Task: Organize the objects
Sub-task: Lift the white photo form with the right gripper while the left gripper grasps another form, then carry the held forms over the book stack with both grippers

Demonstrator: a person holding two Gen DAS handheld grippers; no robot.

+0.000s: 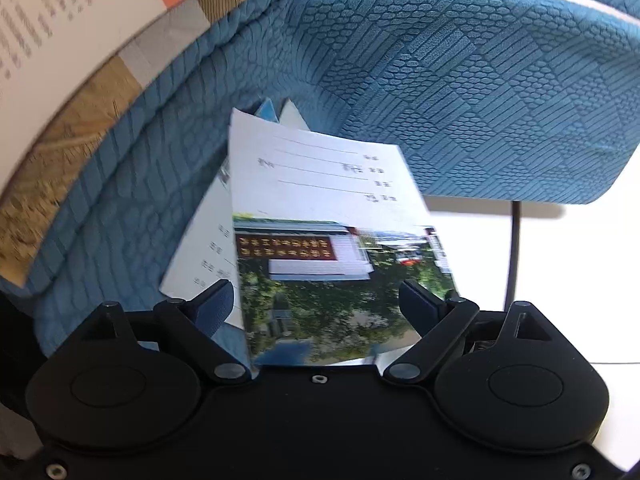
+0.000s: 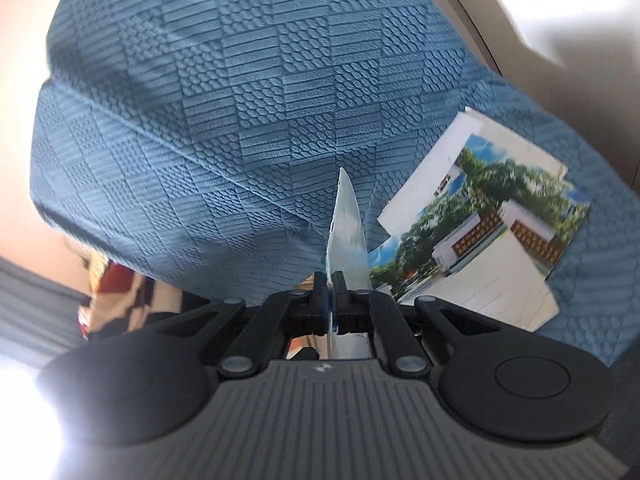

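Note:
In the left wrist view my left gripper (image 1: 318, 300) is open, its fingers on either side of a white notebook with a campus photo cover (image 1: 320, 220). That notebook lies on another like it (image 1: 204, 256) on the blue textured sofa (image 1: 460, 92). In the right wrist view my right gripper (image 2: 330, 286) is shut on a thin notebook (image 2: 346, 232) seen edge-on, held upright above the sofa seat (image 2: 224, 132). Two photo-cover notebooks (image 2: 488, 216) lie stacked askew on the seat to its right.
A larger book with a white and orange cover (image 1: 60, 40) lies on the sofa at the upper left of the left wrist view. A white floor and a thin black leg (image 1: 514, 252) show at the right. The sofa's edge drops off at lower left in the right wrist view.

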